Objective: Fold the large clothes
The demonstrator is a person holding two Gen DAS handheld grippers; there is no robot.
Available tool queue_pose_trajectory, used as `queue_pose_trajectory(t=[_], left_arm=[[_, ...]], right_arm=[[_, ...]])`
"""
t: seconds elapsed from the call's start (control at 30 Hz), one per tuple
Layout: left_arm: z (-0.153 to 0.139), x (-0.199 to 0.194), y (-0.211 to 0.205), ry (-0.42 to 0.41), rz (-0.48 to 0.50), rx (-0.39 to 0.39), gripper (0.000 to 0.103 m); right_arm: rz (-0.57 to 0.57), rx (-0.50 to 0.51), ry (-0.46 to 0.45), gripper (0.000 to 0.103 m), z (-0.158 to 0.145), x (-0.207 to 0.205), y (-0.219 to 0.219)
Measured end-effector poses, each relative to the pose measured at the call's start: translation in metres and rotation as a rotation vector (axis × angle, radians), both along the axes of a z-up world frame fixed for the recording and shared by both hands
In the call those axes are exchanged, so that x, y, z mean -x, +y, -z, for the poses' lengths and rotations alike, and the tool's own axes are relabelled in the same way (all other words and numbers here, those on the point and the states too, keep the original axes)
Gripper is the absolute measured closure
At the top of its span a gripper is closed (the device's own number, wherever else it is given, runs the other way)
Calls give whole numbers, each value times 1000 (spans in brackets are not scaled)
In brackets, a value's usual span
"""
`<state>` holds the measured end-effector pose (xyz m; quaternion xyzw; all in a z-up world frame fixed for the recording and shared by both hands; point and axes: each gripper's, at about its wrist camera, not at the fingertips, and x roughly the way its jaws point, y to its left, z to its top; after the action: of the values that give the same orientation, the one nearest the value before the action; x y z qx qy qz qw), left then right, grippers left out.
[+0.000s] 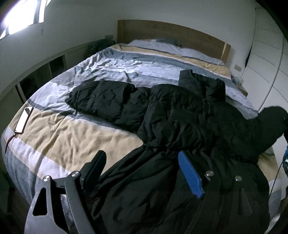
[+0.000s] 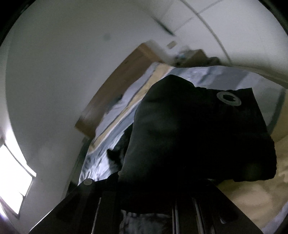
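Note:
A large black padded coat (image 1: 180,115) lies spread across the striped bed (image 1: 75,133), one sleeve stretched to the left. My left gripper (image 1: 144,167) is open and empty just above the coat's lower part, with a blue pad on its right finger (image 1: 189,172). In the right wrist view a black sleeve end (image 2: 198,135) with a round grey logo patch (image 2: 228,99) fills the frame and hides my right gripper's fingers; the sleeve is lifted off the bed. In the left wrist view that raised sleeve (image 1: 266,124) shows at the right edge.
A phone-like flat object (image 1: 23,120) lies on the bed's left edge. A wooden headboard (image 1: 171,34) stands at the far end, low shelving (image 1: 45,72) runs along the left wall, and white wardrobe doors (image 1: 266,54) are at the right. A bright window (image 1: 19,16) is at top left.

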<state>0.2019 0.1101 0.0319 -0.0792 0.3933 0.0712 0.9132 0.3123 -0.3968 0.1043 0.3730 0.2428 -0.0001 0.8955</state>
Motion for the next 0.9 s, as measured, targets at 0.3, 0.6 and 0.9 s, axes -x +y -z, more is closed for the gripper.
queue_pose_trajectory(t=[0.3,0.6,0.9], left_arm=[[-2,24,25,2,-39,26,21],[4,37,41,10,-64,47,21],[7,42,46,25,-89,29,21]], right_arm=[[-222,134,3,90,-24,-16,107],[-412,306,123,89,14,-19,181],[-584,440,302,75,87,-3,235]])
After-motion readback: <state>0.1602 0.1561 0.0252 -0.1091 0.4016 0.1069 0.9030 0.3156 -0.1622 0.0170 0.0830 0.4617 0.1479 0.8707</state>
